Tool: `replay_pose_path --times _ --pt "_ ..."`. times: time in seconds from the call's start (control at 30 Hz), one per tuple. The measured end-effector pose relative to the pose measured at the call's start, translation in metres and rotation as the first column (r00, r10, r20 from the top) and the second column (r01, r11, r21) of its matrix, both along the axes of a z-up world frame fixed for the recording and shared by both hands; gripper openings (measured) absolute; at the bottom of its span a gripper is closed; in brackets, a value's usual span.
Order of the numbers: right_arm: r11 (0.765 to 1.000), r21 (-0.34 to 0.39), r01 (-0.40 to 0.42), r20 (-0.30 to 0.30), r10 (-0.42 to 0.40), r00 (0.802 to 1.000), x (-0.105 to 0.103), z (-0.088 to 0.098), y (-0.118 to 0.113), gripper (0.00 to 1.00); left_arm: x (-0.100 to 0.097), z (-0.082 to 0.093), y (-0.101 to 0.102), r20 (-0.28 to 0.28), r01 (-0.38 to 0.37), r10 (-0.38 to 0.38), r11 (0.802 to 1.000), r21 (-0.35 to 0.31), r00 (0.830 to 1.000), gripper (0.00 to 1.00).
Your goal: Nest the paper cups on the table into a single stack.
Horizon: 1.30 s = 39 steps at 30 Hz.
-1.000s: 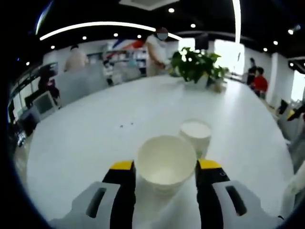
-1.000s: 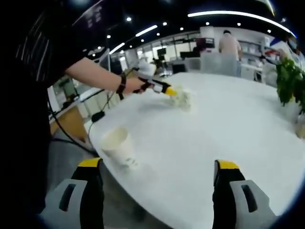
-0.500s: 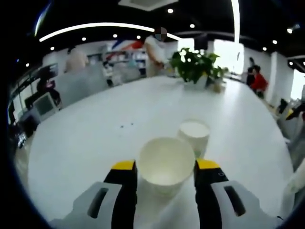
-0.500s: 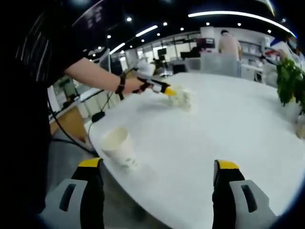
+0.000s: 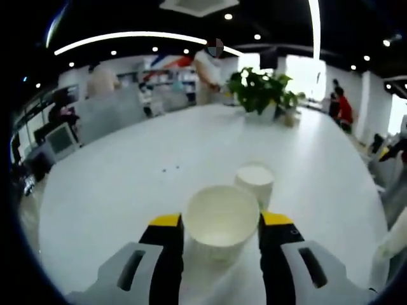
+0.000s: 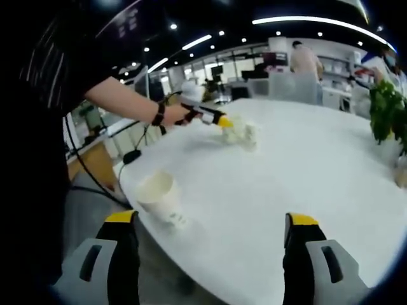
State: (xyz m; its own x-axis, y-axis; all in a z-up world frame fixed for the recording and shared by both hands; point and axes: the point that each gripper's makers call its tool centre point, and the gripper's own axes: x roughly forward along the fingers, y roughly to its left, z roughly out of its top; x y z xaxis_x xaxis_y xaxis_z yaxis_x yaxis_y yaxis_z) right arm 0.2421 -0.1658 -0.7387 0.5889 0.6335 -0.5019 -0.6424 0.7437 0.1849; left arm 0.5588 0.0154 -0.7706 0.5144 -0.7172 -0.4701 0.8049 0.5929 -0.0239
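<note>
The left gripper (image 5: 220, 232) clamps a white paper cup (image 5: 220, 219); a second white paper cup (image 5: 254, 181) stands just beyond. The right gripper (image 6: 210, 238) gapes wide, holding nothing, a third white paper cup (image 6: 159, 197) just ahead-left.

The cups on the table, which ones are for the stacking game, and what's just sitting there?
For stacking: held paper cup in the left gripper, second cup behind it, third cup near the table edge.

Just sitting there: potted plant.
</note>
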Motion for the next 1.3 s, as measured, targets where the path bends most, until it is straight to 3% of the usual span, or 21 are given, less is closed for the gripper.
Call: replay_pose_path --times 0.67,1.3 --pt "1.000 0.020 0.010 0.041 -0.011 0.999 0.002 0.013 0.002 0.93 -0.014 0.034 0.003 0.021 -0.024 0.024 1.000 -0.019 0.999 0.45" --pt "0.995 0.060 0.081 0.083 -0.086 0.993 0.007 0.025 -0.004 0.90 -0.042 0.070 0.002 0.041 -0.019 0.021 0.999 -0.045 0.999 0.45"
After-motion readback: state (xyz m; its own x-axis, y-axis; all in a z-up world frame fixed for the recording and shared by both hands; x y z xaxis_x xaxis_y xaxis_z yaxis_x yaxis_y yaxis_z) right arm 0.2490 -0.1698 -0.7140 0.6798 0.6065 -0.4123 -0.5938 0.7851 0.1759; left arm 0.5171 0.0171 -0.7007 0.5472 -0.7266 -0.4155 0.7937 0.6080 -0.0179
